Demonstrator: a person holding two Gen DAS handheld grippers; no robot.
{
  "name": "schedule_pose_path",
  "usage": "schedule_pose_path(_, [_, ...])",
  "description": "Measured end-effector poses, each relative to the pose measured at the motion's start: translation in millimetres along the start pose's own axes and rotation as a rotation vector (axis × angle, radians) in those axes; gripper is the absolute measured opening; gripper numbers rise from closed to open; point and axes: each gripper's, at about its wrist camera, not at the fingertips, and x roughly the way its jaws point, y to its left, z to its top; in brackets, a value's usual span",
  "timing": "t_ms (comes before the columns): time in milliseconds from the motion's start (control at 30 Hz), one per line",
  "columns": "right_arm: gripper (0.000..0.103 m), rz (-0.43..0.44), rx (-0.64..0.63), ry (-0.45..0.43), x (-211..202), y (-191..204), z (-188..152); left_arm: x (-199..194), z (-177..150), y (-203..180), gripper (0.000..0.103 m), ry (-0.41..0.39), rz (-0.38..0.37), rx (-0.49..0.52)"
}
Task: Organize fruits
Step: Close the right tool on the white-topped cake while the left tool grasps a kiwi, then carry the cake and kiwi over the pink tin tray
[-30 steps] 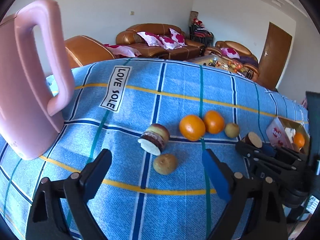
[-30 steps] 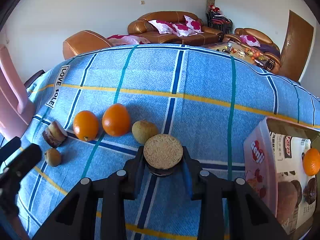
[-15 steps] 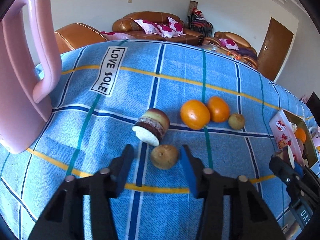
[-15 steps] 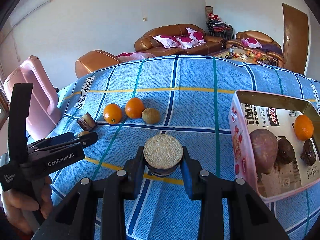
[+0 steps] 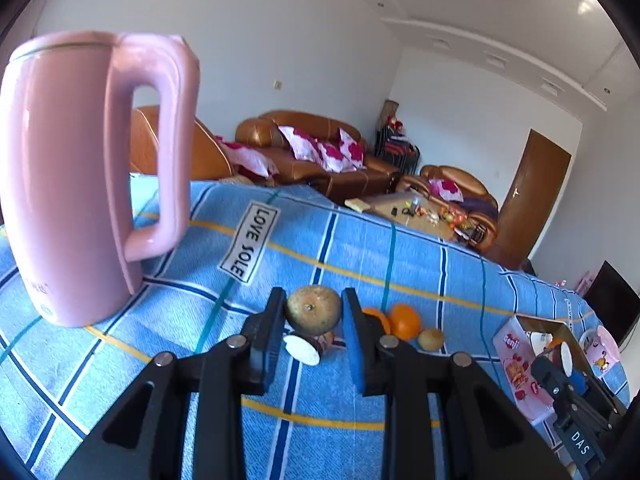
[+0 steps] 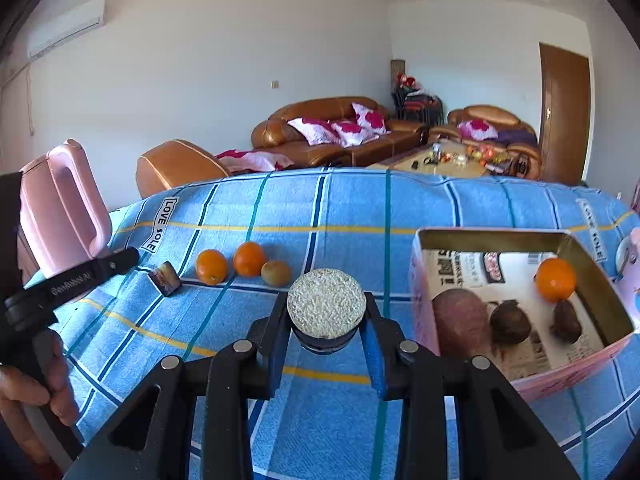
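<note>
My left gripper (image 5: 312, 296) is shut on a round brownish-green fruit (image 5: 313, 309) and holds it above the blue checked cloth (image 5: 360, 392). Below it lies a cut fruit half (image 5: 306, 347), with two oranges (image 5: 405, 320) and a small kiwi (image 5: 431, 339) to its right. My right gripper (image 6: 326, 302) is shut on another cut fruit half (image 6: 326, 303), its pale grainy face up, just left of the pink box (image 6: 420, 256). An orange (image 6: 555, 279) and several dark fruits (image 6: 510, 322) lie in the box.
A tall pink kettle (image 5: 80, 184) stands on the cloth at the left. A person's hand (image 6: 24, 392) holds the left gripper's handle at the left edge. Brown sofas (image 6: 332, 132) and a low table stand beyond the cloth.
The left gripper shut on the brownish-green fruit and lifted it off the cloth. The right gripper carried its cut half up and toward the pink box.
</note>
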Motion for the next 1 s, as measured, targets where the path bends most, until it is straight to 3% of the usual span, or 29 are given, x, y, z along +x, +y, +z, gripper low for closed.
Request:
schedule_pose_path(100, [0.035,-0.046,-0.032,-0.072,-9,1,2,-5,2,-10,0.029,-0.066,0.026,0.028])
schedule_pose_path(233, [0.036,-0.089,-0.073,-0.134,-16,5,4,-1,0,-28,0.029,-0.092,0.013,0.097])
schedule_pose_path(533, [0.036,-0.076,-0.046,-0.097,-12,-2,3,-3,-6,-38,0.029,-0.094,0.023,0.146])
schedule_pose_path(767, [0.036,0.085,0.018,-0.035,-10,-17,-2,-10,-15,-51,0.029,-0.105,0.098,0.190])
schedule_pose_path(1000, [0.036,0.088,0.028,-0.022,-16,-27,-7,-11,-21,-63,0.029,-0.100,0.126,0.206])
